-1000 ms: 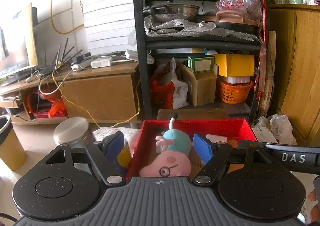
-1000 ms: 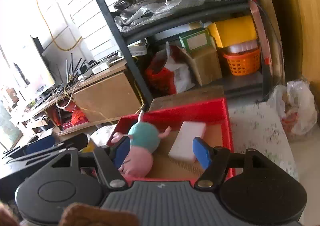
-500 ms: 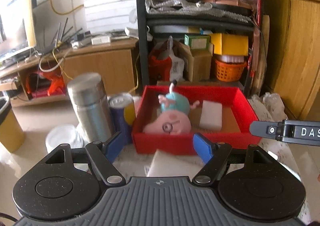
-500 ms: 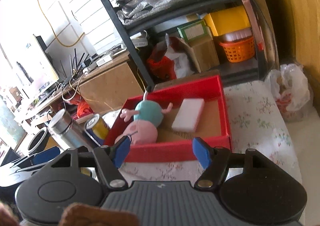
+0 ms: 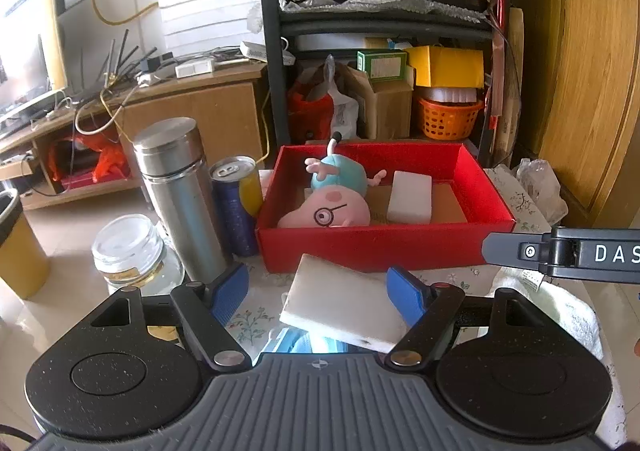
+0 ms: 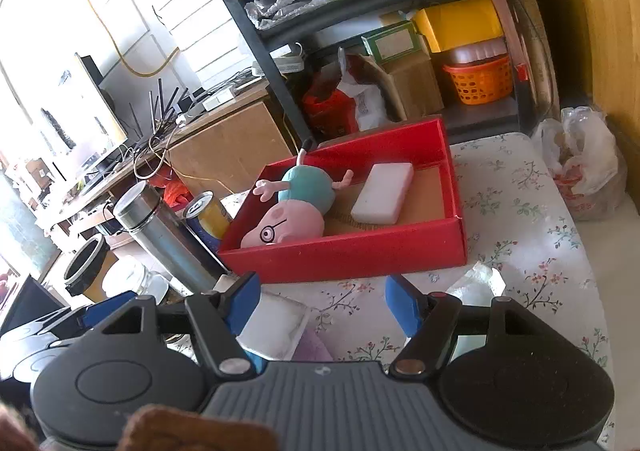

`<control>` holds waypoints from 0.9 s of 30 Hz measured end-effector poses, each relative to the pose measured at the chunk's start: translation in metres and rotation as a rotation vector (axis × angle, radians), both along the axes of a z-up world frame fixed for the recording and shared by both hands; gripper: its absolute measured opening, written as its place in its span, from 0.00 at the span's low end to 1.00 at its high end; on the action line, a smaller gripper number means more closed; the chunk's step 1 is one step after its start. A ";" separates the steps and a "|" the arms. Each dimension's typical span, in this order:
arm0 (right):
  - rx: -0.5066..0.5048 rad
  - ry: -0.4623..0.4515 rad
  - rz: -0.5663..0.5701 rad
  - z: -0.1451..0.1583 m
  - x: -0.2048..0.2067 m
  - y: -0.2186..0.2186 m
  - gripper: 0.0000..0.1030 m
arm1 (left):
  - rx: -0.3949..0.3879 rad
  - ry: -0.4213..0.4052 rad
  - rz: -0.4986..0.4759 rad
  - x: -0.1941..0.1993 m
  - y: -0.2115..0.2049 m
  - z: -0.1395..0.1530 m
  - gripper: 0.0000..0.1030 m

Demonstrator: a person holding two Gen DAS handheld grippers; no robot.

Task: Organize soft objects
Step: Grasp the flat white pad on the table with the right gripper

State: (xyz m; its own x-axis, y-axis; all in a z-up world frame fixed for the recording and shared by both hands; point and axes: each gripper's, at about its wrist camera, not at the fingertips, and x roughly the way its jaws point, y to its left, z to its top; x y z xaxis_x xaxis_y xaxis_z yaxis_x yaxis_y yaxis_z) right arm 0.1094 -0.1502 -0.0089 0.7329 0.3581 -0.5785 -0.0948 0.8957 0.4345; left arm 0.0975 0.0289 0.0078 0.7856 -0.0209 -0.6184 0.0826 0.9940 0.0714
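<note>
A red box (image 5: 384,247) stands on the flowered tablecloth (image 6: 520,219). Inside it lie a pink and teal pig plush (image 5: 332,207) and a white sponge (image 5: 410,197); both also show from the right wrist, the plush (image 6: 296,211) and the sponge (image 6: 382,193). A second white sponge (image 5: 344,305) rests on the table in front of the box, on something blue, under and between the fingers of my open left gripper (image 5: 318,295). My right gripper (image 6: 322,301) is open over bare cloth, with that sponge (image 6: 276,327) by its left finger.
Left of the box stand a steel flask (image 5: 180,195), a drink can (image 5: 234,203) and a glass jar (image 5: 130,251). A white towel (image 5: 560,307) lies at the right. Behind are a black shelf rack (image 5: 384,23), a wooden cabinet and a bin (image 6: 86,267).
Both grippers have drawn back from the red box and sunk a little. The flask, the can, the jar and the loose sponge have come into view. Neither jaw width changed.
</note>
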 end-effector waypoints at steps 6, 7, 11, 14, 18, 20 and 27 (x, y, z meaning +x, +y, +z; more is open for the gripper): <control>0.002 0.005 0.007 -0.002 0.000 0.001 0.40 | 0.001 -0.001 -0.003 0.000 -0.001 0.001 0.73; 0.001 0.004 0.009 -0.002 -0.001 0.001 0.40 | 0.003 -0.001 -0.003 0.000 -0.001 0.000 0.73; 0.000 0.005 0.013 -0.002 -0.001 0.003 0.40 | 0.008 0.001 -0.003 -0.001 -0.002 0.000 0.73; 0.000 0.006 0.017 -0.002 -0.001 0.004 0.40 | 0.009 0.003 -0.001 0.000 -0.001 -0.001 0.73; -0.003 0.008 0.025 -0.002 0.000 0.006 0.40 | 0.012 0.009 0.001 0.000 -0.001 -0.002 0.74; -0.005 0.012 0.030 -0.003 0.001 0.007 0.41 | 0.015 0.010 0.000 0.000 -0.001 -0.002 0.74; -0.011 0.015 0.038 -0.005 0.001 0.010 0.41 | 0.015 0.012 0.003 0.000 0.000 -0.002 0.74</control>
State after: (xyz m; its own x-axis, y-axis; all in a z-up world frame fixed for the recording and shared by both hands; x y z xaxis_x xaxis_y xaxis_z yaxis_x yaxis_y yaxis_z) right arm 0.1102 -0.1406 -0.0135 0.7100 0.3791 -0.5934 -0.1222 0.8962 0.4264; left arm 0.0974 0.0286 0.0054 0.7783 -0.0091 -0.6278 0.0802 0.9931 0.0851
